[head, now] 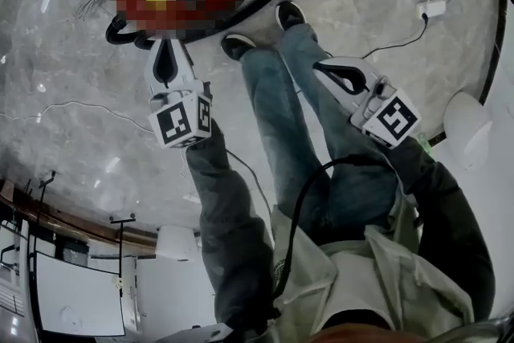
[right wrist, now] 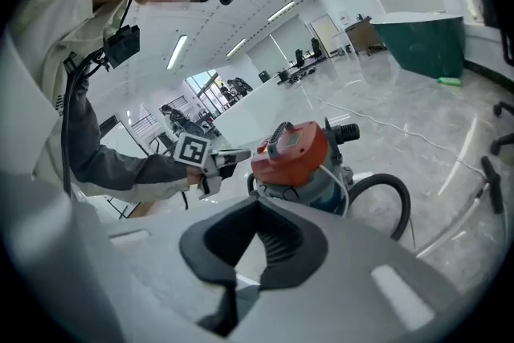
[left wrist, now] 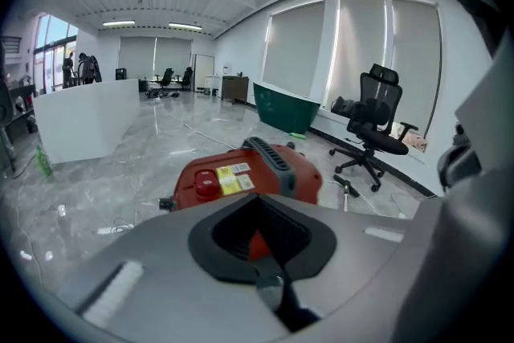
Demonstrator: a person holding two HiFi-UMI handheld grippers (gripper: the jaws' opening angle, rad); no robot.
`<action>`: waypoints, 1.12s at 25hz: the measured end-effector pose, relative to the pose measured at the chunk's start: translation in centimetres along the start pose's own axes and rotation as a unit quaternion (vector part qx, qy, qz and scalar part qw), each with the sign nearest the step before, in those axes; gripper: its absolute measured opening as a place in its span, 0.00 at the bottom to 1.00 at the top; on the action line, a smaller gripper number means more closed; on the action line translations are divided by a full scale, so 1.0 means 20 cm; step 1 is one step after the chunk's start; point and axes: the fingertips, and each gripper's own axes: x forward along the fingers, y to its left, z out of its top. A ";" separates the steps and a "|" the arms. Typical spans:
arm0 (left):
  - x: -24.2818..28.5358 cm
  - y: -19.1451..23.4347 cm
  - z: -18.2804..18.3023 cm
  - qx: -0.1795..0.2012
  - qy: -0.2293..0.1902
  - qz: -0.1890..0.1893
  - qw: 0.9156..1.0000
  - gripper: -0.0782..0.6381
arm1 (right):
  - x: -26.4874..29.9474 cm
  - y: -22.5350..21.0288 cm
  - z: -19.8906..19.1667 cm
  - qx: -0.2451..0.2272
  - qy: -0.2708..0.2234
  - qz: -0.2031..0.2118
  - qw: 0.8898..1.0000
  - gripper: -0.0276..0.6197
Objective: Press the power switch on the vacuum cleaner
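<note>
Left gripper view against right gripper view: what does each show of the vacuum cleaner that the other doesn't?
Only the left gripper view shows the vacuum cleaner from above its top face: a round red button, probably the power switch, beside yellow labels. Only the right gripper view shows the blue lower tank, the black hose and the left gripper held close beside the red lid. Both show that lid with its black handle, seen past shut, empty jaws.
</note>
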 end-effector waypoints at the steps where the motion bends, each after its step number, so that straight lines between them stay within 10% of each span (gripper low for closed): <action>1: -0.08 -0.08 -0.02 -0.008 0.002 -0.006 1.000 0.11 | -0.05 -0.02 -0.01 -0.005 0.003 0.000 1.000 0.04; 11: -0.90 -1.04 0.36 -0.031 -0.025 -0.058 0.998 0.11 | -1.17 -0.38 0.20 -0.091 -0.042 -0.142 0.985 0.04; 17: -1.14 -1.52 0.63 0.027 -0.079 -0.115 0.990 0.11 | -1.70 -0.31 0.25 -0.140 -0.109 -0.198 0.964 0.04; 28: -1.96 -2.30 0.64 0.027 -0.182 -0.007 0.983 0.11 | -2.45 0.28 0.02 -0.220 -0.141 -0.076 0.962 0.04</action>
